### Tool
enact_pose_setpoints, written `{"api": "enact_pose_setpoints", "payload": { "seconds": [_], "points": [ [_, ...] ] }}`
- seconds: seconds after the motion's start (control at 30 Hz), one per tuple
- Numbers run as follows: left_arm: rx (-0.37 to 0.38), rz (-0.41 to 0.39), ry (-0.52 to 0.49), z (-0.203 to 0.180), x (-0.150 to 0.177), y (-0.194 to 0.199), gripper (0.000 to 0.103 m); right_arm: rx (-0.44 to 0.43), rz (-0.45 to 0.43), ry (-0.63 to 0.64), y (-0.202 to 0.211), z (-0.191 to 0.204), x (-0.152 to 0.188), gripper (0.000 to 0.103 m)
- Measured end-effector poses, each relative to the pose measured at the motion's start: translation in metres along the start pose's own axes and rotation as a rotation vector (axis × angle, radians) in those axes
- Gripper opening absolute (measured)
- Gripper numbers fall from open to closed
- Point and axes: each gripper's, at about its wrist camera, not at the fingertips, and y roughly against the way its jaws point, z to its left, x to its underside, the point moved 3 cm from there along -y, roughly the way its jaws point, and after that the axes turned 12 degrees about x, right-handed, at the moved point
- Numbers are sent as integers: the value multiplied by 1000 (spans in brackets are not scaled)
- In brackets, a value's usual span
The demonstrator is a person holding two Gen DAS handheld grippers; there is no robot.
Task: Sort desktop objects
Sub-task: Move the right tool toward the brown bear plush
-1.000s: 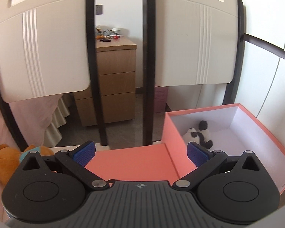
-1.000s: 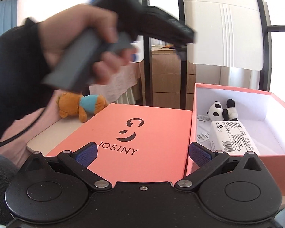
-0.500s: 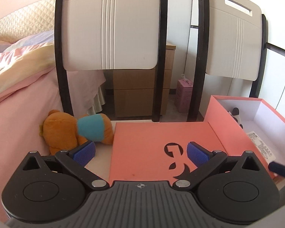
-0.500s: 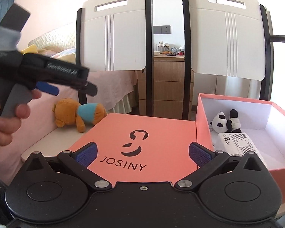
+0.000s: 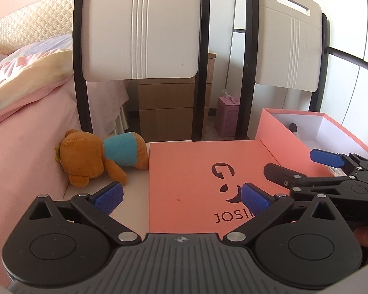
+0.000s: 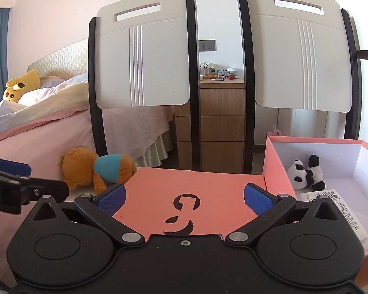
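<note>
- The left gripper (image 5: 181, 197) has its jaws spread wide and holds nothing; it hangs low over the near left part of the lid (image 5: 196, 178), turned toward the bear (image 5: 100, 156), probably to line up a grasp.
- The right gripper (image 6: 185, 196) is likewise wide open and empty, over the near edge of the lid, apparently waiting clear of the left one.
- The bear lies on its side on the table (image 5: 135, 191), at the far left, its body touching the lid's left edge; it looks like the thing left to sort.
- The lid lies flat beside the open box (image 6: 277, 169), leaving the box free to fill.
- In the box on the right sit a panda (image 6: 306, 174) and a labelled packet (image 6: 341, 210), seemingly sorted.
</note>
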Motion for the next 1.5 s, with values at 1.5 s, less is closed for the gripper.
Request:
{"api": "enact_pose_setpoints", "payload": {
  "seconds": [1.5],
  "points": [
    [10,14,185,32,6,-2,103,-26,74,-4,-55,8,2,102]
  ]
}}
